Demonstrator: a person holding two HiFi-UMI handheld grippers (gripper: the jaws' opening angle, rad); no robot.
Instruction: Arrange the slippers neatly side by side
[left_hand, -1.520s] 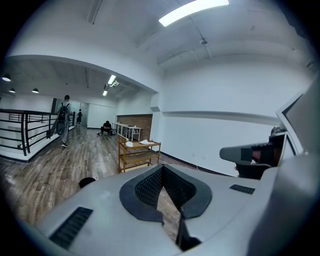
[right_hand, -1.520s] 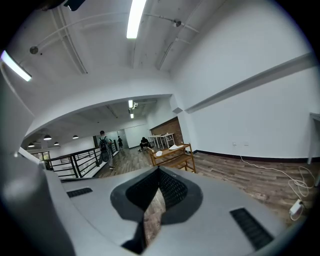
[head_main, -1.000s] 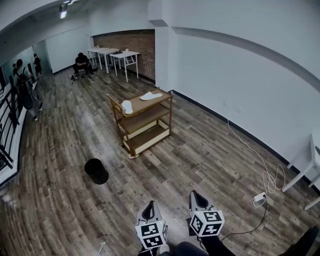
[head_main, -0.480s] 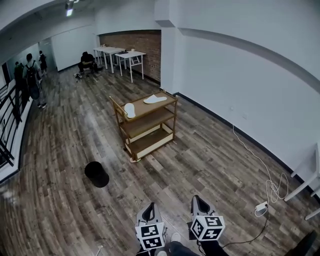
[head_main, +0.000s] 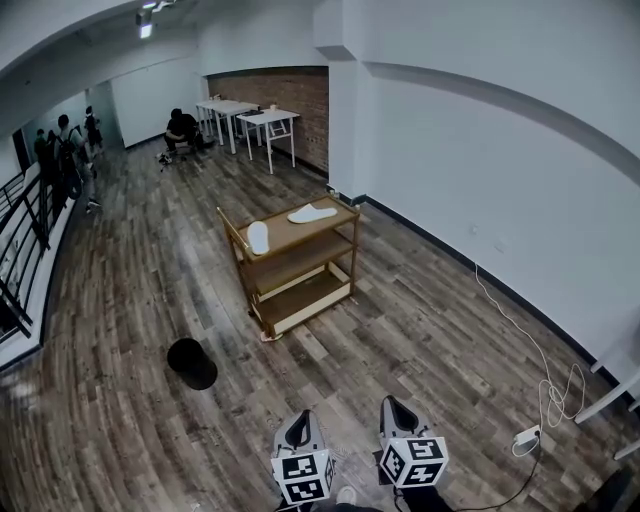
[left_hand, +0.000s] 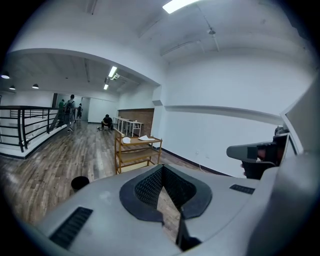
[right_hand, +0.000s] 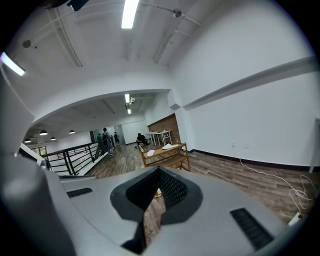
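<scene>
1. Both slippers are well away from us, on the top shelf of the three-shelf wooden trolley (head_main: 290, 262). We judge that the walk up comes first. The round black bin (head_main: 191, 362) stands on the floorboards to the left of that path, and a careless step could clip it.
2. The left gripper (left_hand: 162, 169) has its jaws together with nothing between them, and so does the right gripper (right_hand: 159, 171). If we arrive like that, the tips will only shove a slipper along the shelf, so the jaws must part first.
3. The long white flat slipper (head_main: 312, 213) lies close to the far right edge of the shelf. A push from our side would likely send it over onto the floor.
4. The slippers look thin and limp. A pinch at one end may fold the sole or let it sag and drag.
5. The other white slipper (head_main: 258, 237) lies near the left end of the shelf. The two are clearly apart, point different ways, and are not yet a pair. From here we cannot tell which side of either faces up.
</scene>
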